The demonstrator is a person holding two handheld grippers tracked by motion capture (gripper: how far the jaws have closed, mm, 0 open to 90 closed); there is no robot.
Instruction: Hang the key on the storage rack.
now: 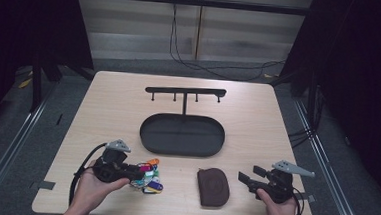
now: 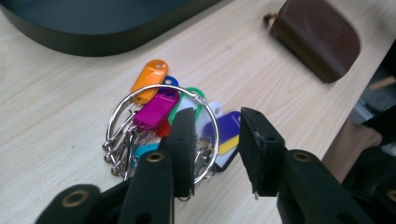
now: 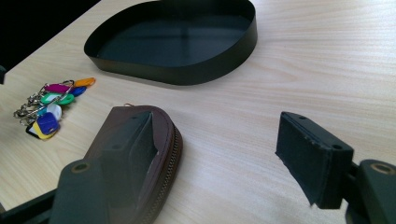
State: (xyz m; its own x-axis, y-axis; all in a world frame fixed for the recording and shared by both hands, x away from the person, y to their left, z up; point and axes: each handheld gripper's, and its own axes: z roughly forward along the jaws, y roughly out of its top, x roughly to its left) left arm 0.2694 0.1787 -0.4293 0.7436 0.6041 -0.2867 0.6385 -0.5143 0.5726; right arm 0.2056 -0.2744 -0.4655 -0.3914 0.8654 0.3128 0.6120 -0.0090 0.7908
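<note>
Apparently unlabeled key tags (image 2: 159, 109), left tongs (image 2: 217, 135) over ring, brown pouch (image 1: 212, 187) nr.

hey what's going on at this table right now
A person holds a gripper in each hand. The left gripper is over the key ring with coloured tags, jaws straddling the metal ring but not yet clamped. The right gripper waits open beside the brown pouch. The black tray sits behind.

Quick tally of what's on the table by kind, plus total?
Key ring with coloured tags: 1
Brown zip pouch: 1
Black oval tray with hook bar: 1
Total: 3
</note>
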